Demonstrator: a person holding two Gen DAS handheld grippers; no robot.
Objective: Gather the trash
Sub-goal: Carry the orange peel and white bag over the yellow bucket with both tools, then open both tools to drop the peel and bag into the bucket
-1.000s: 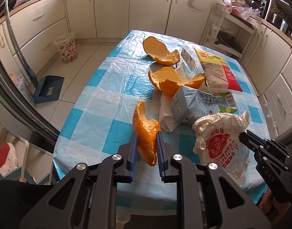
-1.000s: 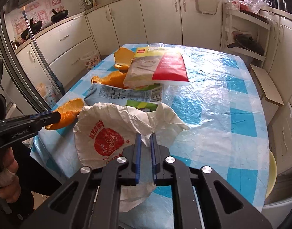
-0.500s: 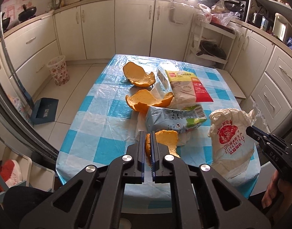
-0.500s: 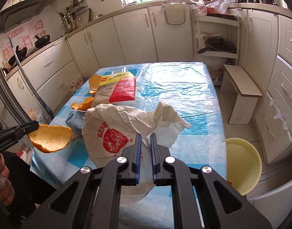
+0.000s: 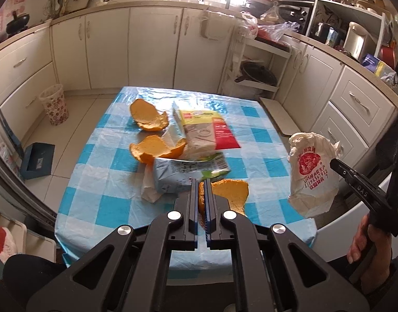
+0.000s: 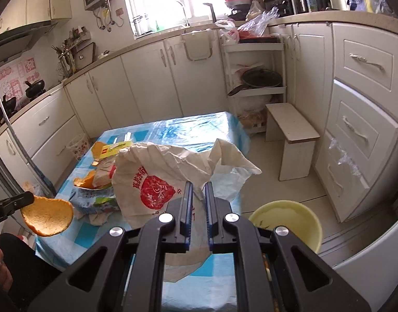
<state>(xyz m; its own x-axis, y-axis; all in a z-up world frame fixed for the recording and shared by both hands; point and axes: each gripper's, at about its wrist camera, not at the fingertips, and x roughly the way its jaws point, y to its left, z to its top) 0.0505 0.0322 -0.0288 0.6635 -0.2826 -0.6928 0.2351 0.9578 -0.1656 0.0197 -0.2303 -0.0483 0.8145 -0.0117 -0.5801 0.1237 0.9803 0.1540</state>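
Observation:
My left gripper (image 5: 202,184) is shut on an orange peel (image 5: 231,191) and holds it above the table's near edge; the peel also shows in the right wrist view (image 6: 46,215). My right gripper (image 6: 197,188) is shut on a crumpled white bag with a red print (image 6: 157,182), lifted off the table; the bag also shows in the left wrist view (image 5: 312,171). On the blue checked tablecloth (image 5: 95,195) lie two more orange peels (image 5: 147,115) (image 5: 154,150), a grey-blue carton (image 5: 183,174) and a yellow-red packet (image 5: 209,132).
A yellow bucket (image 6: 286,221) stands on the floor right of the table. A white stool (image 6: 290,140) and white cabinets lie to the right. A patterned waste basket (image 5: 54,104) and a blue dustpan (image 5: 36,161) are on the floor at the left.
Both grippers have risen and pulled back from the table. The orange peel and the white bag have been lifted clear of the tablecloth. The bag has swung right.

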